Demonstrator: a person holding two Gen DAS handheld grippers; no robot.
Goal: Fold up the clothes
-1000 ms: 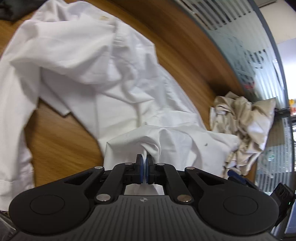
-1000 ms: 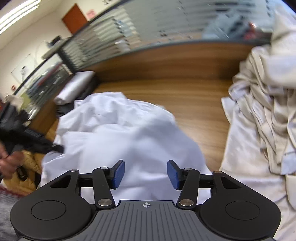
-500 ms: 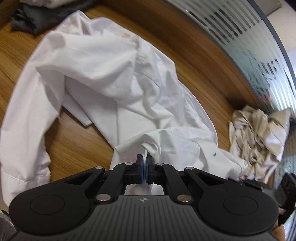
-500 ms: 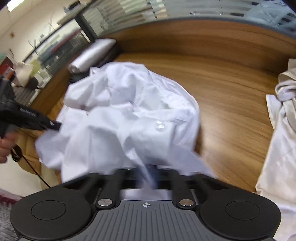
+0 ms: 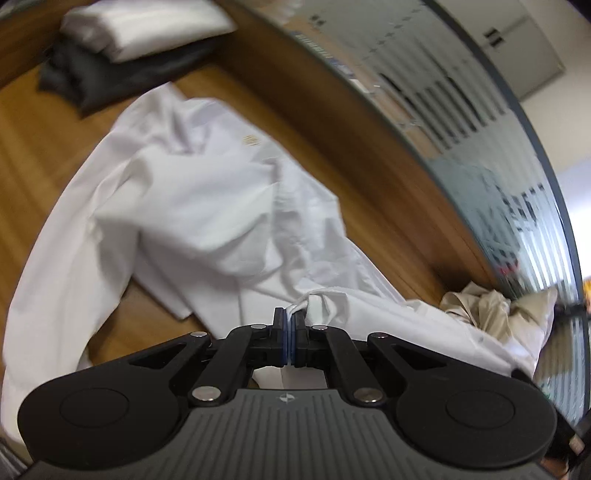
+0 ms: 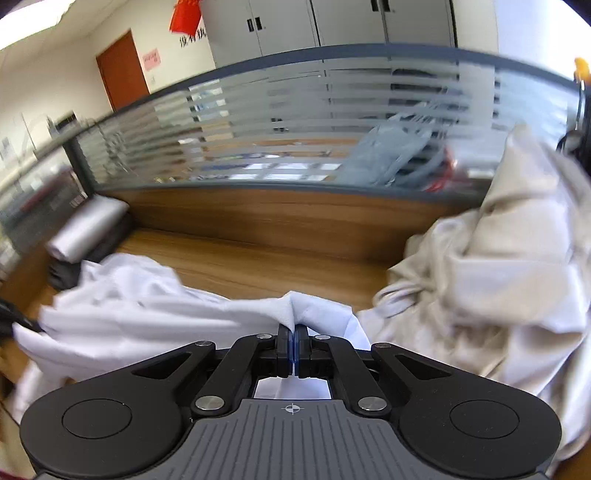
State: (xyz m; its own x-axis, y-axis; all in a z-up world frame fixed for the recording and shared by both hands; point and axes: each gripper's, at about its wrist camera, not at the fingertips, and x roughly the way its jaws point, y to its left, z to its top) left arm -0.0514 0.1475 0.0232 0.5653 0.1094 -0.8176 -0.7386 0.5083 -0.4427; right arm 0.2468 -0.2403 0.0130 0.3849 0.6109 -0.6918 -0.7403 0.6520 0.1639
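At the far left corner of the wooden surface [image 5: 44, 155] sits a folded white bundle [image 5: 144, 26] on top of a dark folded garment [image 5: 110, 77], and in front of them the white shirt [image 5: 207, 192] lies spread and rumpled across the wood. My left tongs [image 5: 290, 328] are pinched tight on a bunched bit of its near edge, and my right tongs [image 6: 294, 347] are clamped on another fold of the same shirt, lifting it into a small peak. A crumpled beige garment [image 6: 491, 280] is heaped at the right, just beside the shirt.
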